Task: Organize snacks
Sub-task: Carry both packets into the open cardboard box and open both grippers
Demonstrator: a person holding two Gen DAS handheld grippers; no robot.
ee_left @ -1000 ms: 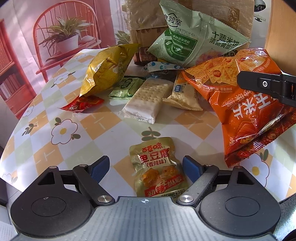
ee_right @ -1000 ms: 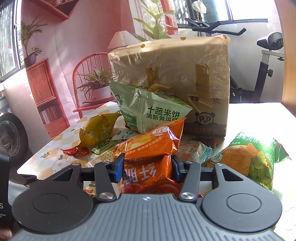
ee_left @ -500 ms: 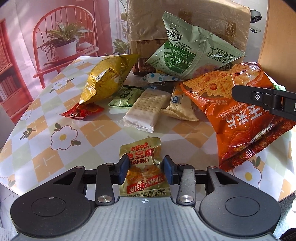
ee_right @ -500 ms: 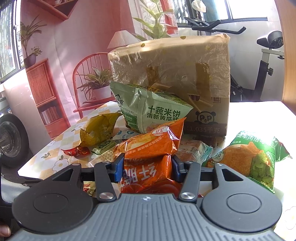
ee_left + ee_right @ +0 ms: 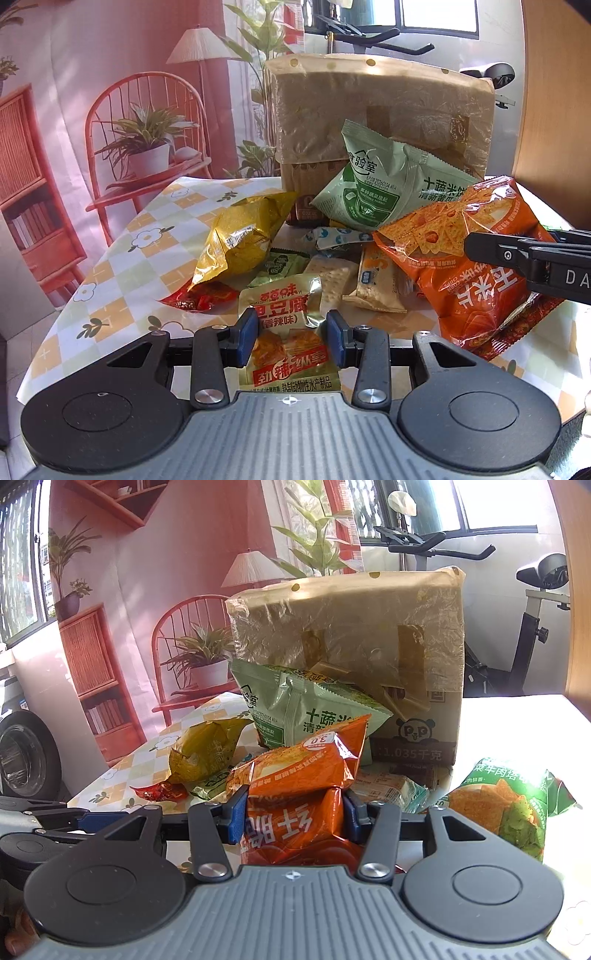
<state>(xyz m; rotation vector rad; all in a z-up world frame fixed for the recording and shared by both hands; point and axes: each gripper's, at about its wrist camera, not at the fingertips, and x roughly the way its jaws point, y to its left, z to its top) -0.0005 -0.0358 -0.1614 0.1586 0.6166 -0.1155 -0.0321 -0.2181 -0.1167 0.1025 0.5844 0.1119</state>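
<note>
A: While both tools are loaded, log the grips. Left gripper (image 5: 291, 338): blue pads pressed against the two side edges of the small gold tofu pouch (image 5: 286, 332), roughly at its middle. The pouch stands up in the pinch at the near edge of the checked tablecloth (image 5: 122, 258); whether its bottom touches the cloth is hidden by the gripper body.

B: Handling of that pouch?

A: Judged light, soft foil, likely slick. The film puckers near the right pad, so it buckles under side pressure. Solid pieces show through the lower half; a hold across that filled part should slip less than one on the flat top seal.

B: Right gripper (image 5: 292, 819)?

A: Pinching the orange chip bag (image 5: 295, 794) across its lower body, the bag creased between the pads. In the left view it sits at the right of the pile, just in front of the pale green rice-cracker bag (image 5: 384, 184), which leans on the wrapped brown box (image 5: 380, 118).

B: Risk there?

A: Air-puffed bag, light, and the contents are probably brittle, so a hard squeeze could crush them. A crimped end seal would be the gentler hold. Its top end touches the green bag, so moving it may disturb that one.

B: Neighbours?

A: Yellow bag (image 5: 240, 240) left of centre, cracker packs (image 5: 332, 275) between.
</note>
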